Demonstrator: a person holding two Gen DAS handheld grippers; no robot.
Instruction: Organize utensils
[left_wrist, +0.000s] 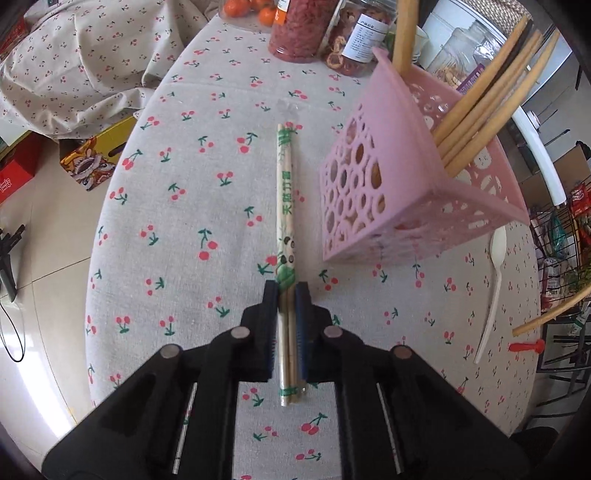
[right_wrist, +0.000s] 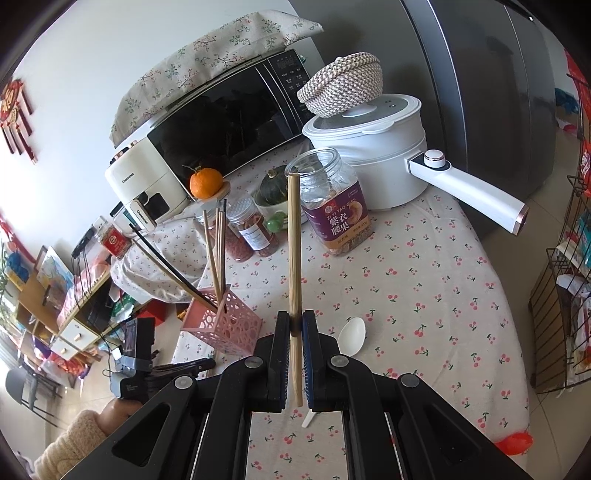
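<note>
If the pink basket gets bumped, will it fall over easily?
Probably yes. The pink basket is tall for its footprint and its walls are mostly holes, so it is likely light. Long chopsticks lean far out over its rim to one side, which should make it top-heavy. It stands on a tablecloth, so it may slide a bit before tipping.

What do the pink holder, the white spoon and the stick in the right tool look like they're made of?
Holder: moulded plastic, matte pink, going by its punched round holes and thin, even walls. Spoon: probably plastic, smooth off-white, thin handle. Stick in the right tool: likely bamboo or wood, bare tan with fine lengthwise grain.
</note>
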